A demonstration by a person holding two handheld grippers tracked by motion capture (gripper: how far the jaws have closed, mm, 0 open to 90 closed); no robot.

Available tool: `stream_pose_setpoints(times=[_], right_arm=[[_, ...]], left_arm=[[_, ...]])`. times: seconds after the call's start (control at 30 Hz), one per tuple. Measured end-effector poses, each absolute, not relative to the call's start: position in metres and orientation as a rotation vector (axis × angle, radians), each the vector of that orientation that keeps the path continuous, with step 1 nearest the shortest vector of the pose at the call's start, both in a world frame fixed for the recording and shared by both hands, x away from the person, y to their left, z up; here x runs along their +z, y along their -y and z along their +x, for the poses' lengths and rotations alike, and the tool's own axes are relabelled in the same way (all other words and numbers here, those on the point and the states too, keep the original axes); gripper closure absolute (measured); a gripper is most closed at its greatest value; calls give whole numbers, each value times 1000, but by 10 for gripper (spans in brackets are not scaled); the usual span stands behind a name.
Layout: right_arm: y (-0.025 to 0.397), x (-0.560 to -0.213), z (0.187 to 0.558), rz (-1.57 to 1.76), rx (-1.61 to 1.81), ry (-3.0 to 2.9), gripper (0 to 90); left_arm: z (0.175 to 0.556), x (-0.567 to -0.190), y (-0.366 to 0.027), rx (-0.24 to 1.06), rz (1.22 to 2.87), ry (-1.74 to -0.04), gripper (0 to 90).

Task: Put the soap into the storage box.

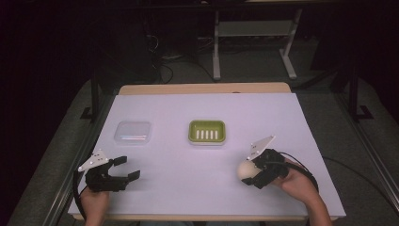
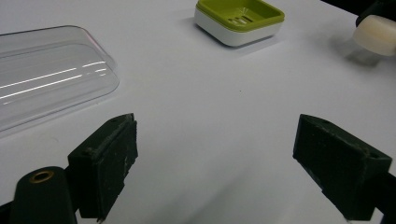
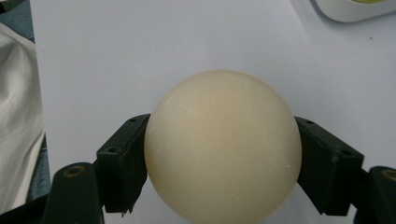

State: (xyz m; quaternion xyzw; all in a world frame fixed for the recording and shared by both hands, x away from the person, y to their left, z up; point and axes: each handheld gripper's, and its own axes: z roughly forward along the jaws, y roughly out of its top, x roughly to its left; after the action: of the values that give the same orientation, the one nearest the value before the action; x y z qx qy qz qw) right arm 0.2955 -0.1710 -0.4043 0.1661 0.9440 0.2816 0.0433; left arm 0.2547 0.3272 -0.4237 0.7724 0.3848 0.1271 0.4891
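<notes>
The soap (image 1: pixel 246 170) is squeezed between the jaws of the right gripper (image 1: pixel 251 173), near the table's (image 1: pixel 263 117) front right. The left gripper (image 1: pixel 126 169) is held wide apart, with nothing in it.

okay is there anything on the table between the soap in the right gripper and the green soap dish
Nothing visible does. The right gripper is shut on the cream soap, and only bare white table lies between it and the green soap dish. The clear lid sits off to the dish's left, beside that path.
</notes>
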Motion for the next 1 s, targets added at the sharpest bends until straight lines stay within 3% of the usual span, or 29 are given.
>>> stream_pose_setpoints(times=[1.0], right_arm=[[133,-392,334,450,910,-2942,244]], left_arm=[[255,-424,-329,312,1881,-933,132]])
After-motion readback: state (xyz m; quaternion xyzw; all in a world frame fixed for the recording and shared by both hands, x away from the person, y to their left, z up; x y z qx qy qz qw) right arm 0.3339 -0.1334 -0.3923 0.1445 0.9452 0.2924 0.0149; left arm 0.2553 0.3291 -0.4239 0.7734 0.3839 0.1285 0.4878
